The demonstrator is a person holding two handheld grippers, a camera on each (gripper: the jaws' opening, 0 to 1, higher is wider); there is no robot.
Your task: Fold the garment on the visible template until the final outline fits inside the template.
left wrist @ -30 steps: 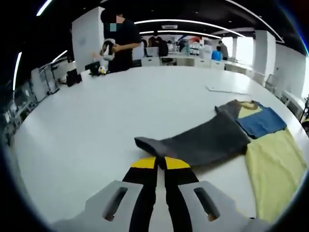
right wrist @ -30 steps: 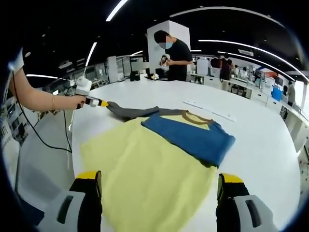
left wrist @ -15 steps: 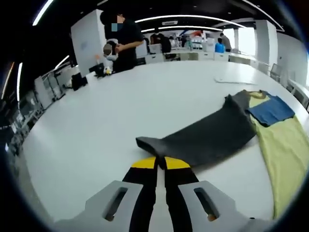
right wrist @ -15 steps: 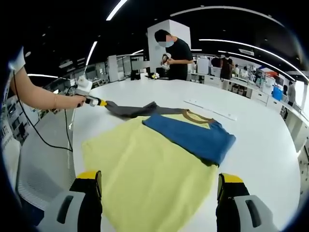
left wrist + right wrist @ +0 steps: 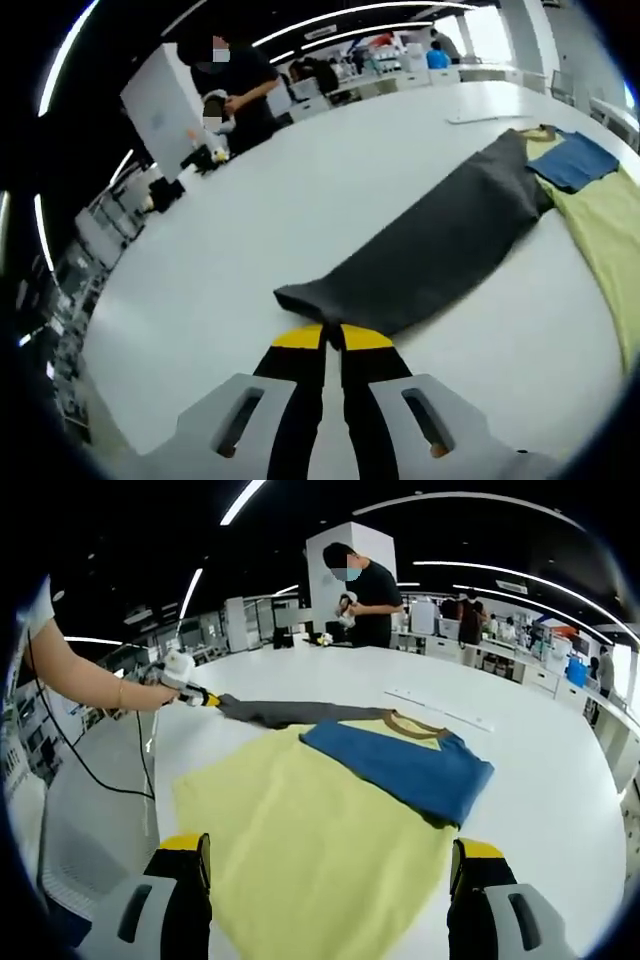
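A garment lies on the white table: a yellow body (image 5: 310,850), a blue sleeve (image 5: 400,765) folded over it, and a long grey sleeve (image 5: 440,245) stretched out flat to the side. My left gripper (image 5: 332,338) is shut on the cuff end of the grey sleeve, and it appears in the right gripper view (image 5: 205,697) held by a person's hand. My right gripper (image 5: 330,880) stands open above the near edge of the yellow body, holding nothing. The collar (image 5: 410,723) is brown-yellow.
The big white table (image 5: 280,190) stretches far around the garment. A thin flat white strip (image 5: 435,708) lies beyond the collar. A person in black (image 5: 365,595) stands at the far edge, near small objects (image 5: 205,155). A cable (image 5: 90,780) hangs from the left hand.
My left gripper has pulled the grey sleeve outward, away from the body, so it lies longer and straighter. The right gripper has stayed put.
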